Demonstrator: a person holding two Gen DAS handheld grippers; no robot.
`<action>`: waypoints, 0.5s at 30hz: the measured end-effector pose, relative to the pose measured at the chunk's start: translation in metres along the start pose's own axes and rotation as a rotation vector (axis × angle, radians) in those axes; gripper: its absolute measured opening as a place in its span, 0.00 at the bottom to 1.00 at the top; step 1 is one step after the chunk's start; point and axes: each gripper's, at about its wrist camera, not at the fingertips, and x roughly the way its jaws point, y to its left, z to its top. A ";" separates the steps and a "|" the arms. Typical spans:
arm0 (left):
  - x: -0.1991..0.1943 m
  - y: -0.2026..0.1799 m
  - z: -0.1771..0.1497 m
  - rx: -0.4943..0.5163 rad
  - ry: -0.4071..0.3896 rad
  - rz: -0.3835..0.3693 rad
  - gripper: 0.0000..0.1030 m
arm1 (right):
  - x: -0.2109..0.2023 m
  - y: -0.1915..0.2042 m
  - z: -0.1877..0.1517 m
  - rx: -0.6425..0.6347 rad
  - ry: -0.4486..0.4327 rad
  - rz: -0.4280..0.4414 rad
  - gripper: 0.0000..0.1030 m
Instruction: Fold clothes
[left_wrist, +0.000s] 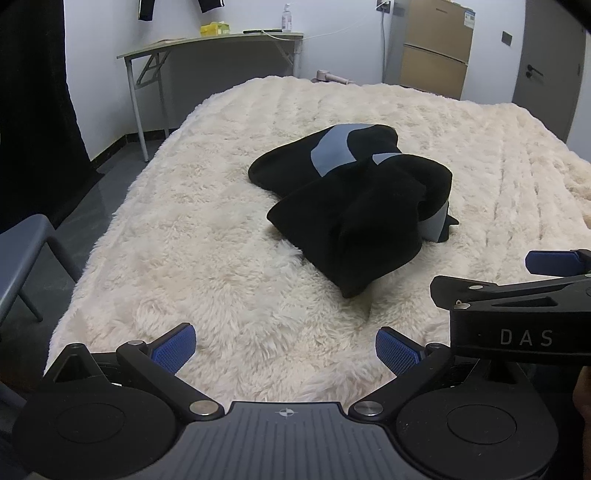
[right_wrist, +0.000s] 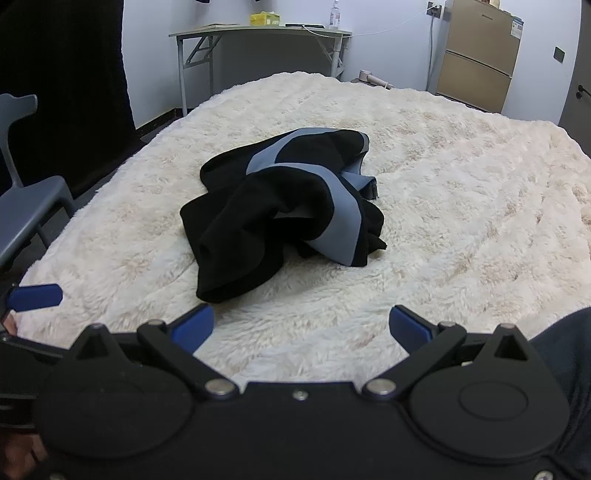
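My right gripper (left_wrist: 550, 291) reads "DAS" | black-grey garment (right_wrist: 284, 206) crumpled mid-blanket (right_wrist: 461, 192) | my left gripper (left_wrist: 284, 347), right gripper both spread, empty | folding table (left_wrist: 207, 44) behind

Both our grippers spread wide, holding nothing

We hold the left gripper (left_wrist: 284, 349) low over the near edge of the blanket (left_wrist: 229, 236), blue pads (left_wrist: 173, 347) far apart. Our right gripper (right_wrist: 301, 328) sits just beside it on the right, short of the same edge, jaws equally parted.
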 end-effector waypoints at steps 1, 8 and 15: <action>-0.001 0.000 0.000 0.001 -0.002 0.001 1.00 | 0.000 0.000 0.000 0.001 -0.001 0.002 1.00; -0.006 0.000 -0.004 0.008 -0.012 0.008 1.00 | 0.002 0.003 -0.001 0.000 -0.004 0.003 1.00; -0.001 0.004 0.001 0.002 0.000 -0.003 1.00 | 0.000 0.002 -0.001 -0.001 -0.006 0.002 1.00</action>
